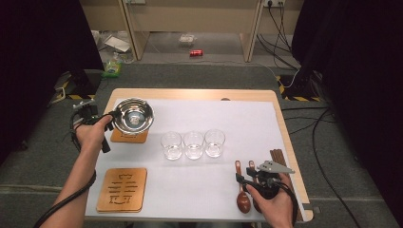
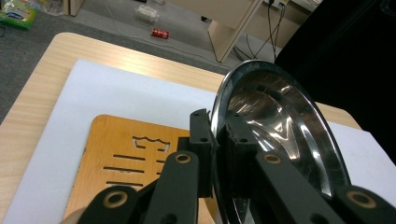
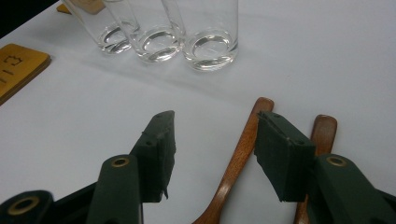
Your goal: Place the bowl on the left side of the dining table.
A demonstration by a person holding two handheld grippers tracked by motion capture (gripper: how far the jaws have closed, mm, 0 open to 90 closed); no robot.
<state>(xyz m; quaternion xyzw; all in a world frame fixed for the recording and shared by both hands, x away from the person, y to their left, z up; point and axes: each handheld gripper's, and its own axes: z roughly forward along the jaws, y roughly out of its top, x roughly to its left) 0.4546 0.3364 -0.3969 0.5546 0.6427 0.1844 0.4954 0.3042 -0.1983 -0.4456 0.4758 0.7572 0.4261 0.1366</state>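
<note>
White-covered table point(image 1: 247, 118), left gripper point(image 1: 110, 121) jaws clenched on steel bowl point(image 1: 133, 115) rim, right gripper point(image 1: 256, 181) jaws released, spoon bowls hidden.

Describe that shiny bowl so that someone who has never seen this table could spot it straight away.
Start at the white mat covering the wooden table and go to its far left corner. There the left tongs pinch the rim of a steel bowl above a wooden coaster. It is the one mirror-bright metal thing; its neighbours are three clear glasses and brown wood.
</note>
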